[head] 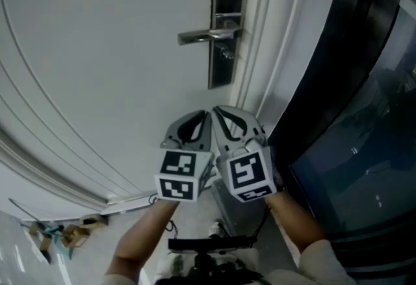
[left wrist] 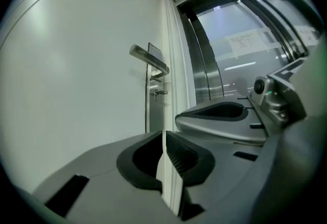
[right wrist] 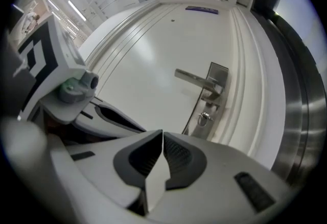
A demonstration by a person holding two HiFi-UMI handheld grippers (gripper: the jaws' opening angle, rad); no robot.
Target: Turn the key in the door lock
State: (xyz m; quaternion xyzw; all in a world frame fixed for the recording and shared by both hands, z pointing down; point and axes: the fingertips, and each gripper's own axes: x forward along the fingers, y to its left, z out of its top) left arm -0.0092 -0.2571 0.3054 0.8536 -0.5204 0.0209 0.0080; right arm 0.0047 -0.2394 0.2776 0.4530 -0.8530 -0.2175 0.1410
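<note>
Nearest the camera, two bare forearms come up from the bottom of the head view, the left arm [head: 140, 238] and the right arm [head: 296, 215], each carrying a gripper topped by a cube with black-and-white square markers. The left gripper [head: 208, 115] and the right gripper [head: 216, 110] sit side by side, almost touching, and both point toward the door. The left gripper view shows its jaws pressed together with nothing between them, only a thin line where the ribbed pads [left wrist: 176, 152] meet. The right gripper view shows the same, jaws clenched on nothing. Each gripper also appears in the other's view, the right one lying just beside the left. On the floor at the lower left lie a few small scraps [head: 58, 235], too blurred to name. Beyond the grippers stands the white door [head: 97, 49], shut against its white frame [head: 263, 43]. A tall metal plate [head: 221, 75] is fixed near the door's edge, with a lever handle [head: 205, 35] reaching out across the door. The key [head: 226, 53] sits in the lock just below the lever, well apart from both grippers and touched by neither. Past the frame, to the right, runs a dark glass panel [head: 364, 114].
</note>
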